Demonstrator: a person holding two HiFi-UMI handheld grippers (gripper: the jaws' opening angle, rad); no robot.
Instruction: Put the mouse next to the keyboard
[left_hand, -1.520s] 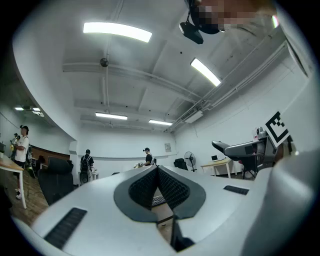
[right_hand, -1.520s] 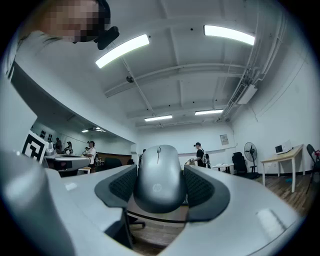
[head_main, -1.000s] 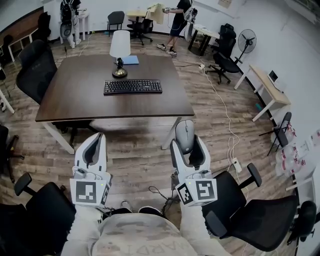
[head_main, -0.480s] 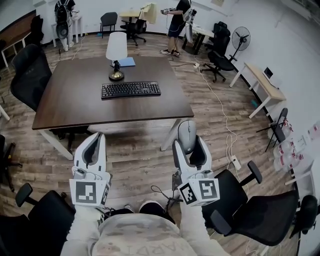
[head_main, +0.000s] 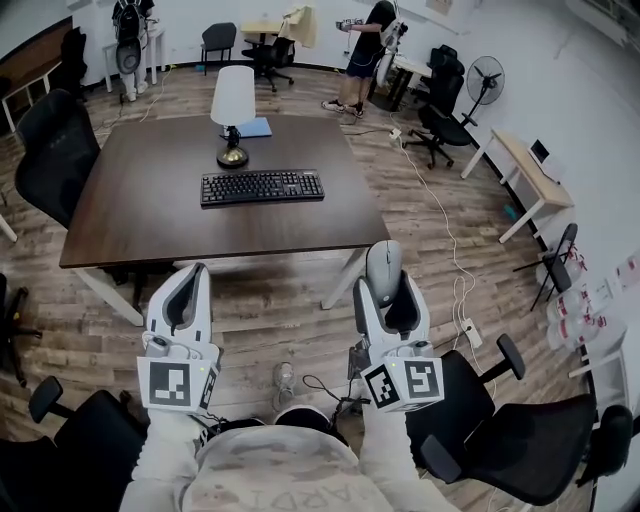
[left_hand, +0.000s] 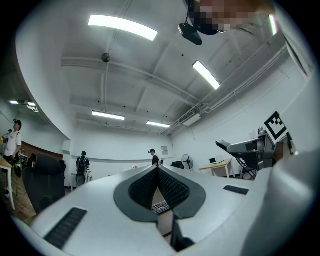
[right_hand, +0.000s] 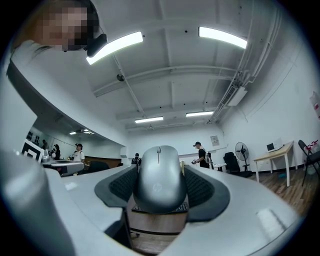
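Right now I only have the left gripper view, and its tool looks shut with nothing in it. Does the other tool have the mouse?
Observer: Yes. The right tool is shut on the mouse, which sits upright between the pads.
Operator: Is it over the table?
Observer: No. In the head view it hangs over the floor, short of the near edge of the table.
Operator: What is around the keyboard?
Observer: The keyboard lies near the table's middle, with a lamp just behind its left part and bare tabletop to its right.
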